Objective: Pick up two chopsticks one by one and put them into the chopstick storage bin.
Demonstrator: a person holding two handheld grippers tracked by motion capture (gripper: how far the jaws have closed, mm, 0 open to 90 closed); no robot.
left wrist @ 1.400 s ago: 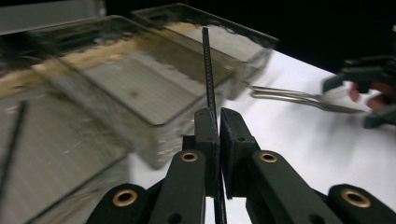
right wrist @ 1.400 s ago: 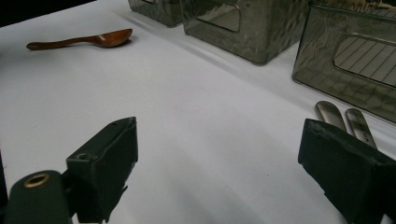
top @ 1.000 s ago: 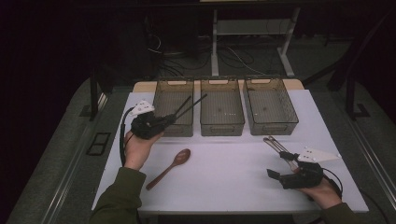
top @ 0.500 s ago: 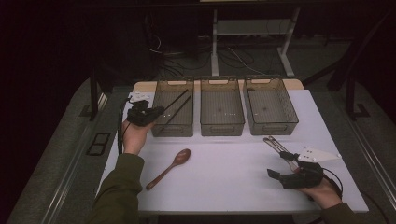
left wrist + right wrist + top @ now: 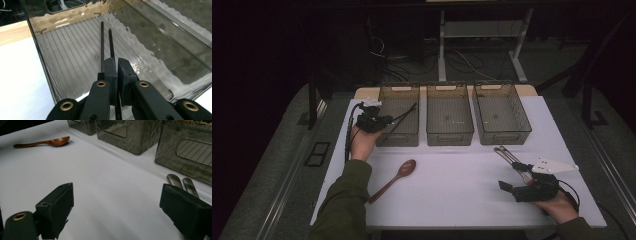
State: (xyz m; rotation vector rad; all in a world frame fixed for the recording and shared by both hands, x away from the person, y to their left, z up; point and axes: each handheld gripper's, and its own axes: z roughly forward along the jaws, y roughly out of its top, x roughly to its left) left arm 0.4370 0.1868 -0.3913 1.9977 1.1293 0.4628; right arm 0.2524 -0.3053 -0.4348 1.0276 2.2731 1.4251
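white rectangular tabletop (image 5: pixel 462 190), carrying three smoky transparent plastic bins in a row along its far edge: left bin (image 5: pixel 399 131), middle bin (image 5: pixel 450 132), right bin (image 5: pixel 507 134). left tongs (image 5: pixel 114 65): jaws pressed together on a pair of thin black chopsticks (image 5: pixel 106 40); in the left gripper view the sticks run forward from between the pads, out over the ribbed floor of the left bin (image 5: pixel 75 57), their tips apart from each other; whether the tips touch the floor cannot be told. in the high view the left tongs (image 5: pixel 384 121) sit at the near-left corner of the left bin, with the chopsticks (image 5: pixel 404 114) slanting across its open top, the holding hand (image 5: pixel 361 142) just below. right tongs (image 5: pixel 117 202): jaws spread wide, nothing between them, low over bare tabletop (image 5: pixel 100 182); in the high view they (image 5: pixel 512 184) lie at the near right, held by the right hand (image 5: pixel 562 207). pair of slim metal utensil handles (image 5: pixel 182 183), side by side on the tabletop just beyond the right-hand jaw, seen in the high view (image 5: pixel 509 157) between the right bin and the right tongs. brown wooden spoon (image 5: pixel 394 179), flat on the tabletop in front of the left bin, bowl toward the bins, well apart from both tongs; also at the far left of the right gripper view (image 5: pixel 45 143).
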